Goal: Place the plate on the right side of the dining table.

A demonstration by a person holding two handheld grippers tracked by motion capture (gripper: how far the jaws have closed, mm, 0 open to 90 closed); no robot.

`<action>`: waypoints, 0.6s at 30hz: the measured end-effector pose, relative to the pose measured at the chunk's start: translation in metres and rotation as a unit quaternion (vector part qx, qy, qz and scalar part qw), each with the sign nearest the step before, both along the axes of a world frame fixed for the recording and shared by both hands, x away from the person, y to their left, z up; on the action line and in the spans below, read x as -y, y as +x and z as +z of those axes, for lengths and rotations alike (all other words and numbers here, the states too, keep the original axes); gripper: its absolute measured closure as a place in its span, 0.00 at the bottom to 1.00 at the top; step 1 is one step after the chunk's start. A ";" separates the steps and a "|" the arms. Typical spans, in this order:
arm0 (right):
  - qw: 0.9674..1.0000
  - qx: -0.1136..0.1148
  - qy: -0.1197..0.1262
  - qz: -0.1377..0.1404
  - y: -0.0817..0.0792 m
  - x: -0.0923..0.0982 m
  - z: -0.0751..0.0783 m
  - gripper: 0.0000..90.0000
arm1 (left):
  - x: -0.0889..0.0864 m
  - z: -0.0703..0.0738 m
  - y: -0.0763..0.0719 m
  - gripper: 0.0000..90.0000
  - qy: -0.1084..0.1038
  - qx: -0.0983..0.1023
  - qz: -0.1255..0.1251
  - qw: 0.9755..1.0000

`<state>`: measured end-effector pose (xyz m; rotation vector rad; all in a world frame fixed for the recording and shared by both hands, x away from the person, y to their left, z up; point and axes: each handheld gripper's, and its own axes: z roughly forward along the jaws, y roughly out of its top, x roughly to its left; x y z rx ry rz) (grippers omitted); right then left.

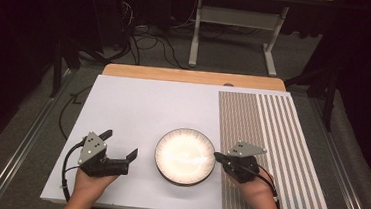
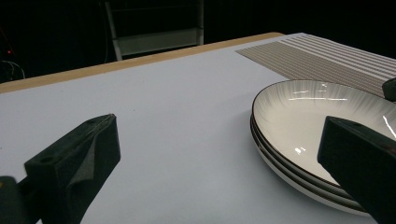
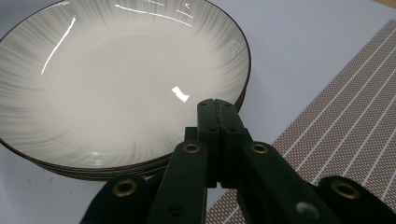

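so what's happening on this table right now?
A person holds a gripper in each hand on either side of a stack of plates on the white table. The right gripper is shut, with its fingers at the stack's rim and over the top plate. The left gripper is open, with nothing between its fingers.

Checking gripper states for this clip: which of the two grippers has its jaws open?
The left gripper, on the white sheet left of the stacked plates, has its jaws spread wide apart. The right gripper, at the plates' right rim, has its jaws pressed together.
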<state>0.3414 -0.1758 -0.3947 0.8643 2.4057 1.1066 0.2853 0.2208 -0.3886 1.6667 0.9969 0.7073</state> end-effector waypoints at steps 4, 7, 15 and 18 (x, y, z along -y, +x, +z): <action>1.000 0.000 -0.004 0.001 0.001 0.001 0.000 1.00 | 0.000 0.000 0.000 0.00 -0.001 0.000 0.000 1.000; 1.000 0.001 -0.005 0.002 0.001 -0.001 -0.001 1.00 | 0.000 0.000 0.000 0.00 -0.001 0.000 -0.001 1.000; 1.000 0.000 -0.005 0.001 0.001 -0.002 -0.001 1.00 | 0.000 0.000 0.000 0.00 -0.003 0.001 -0.001 1.000; 1.000 0.000 -0.004 0.000 0.001 -0.002 -0.001 1.00 | 0.000 0.000 0.000 0.00 -0.004 0.001 -0.002 1.000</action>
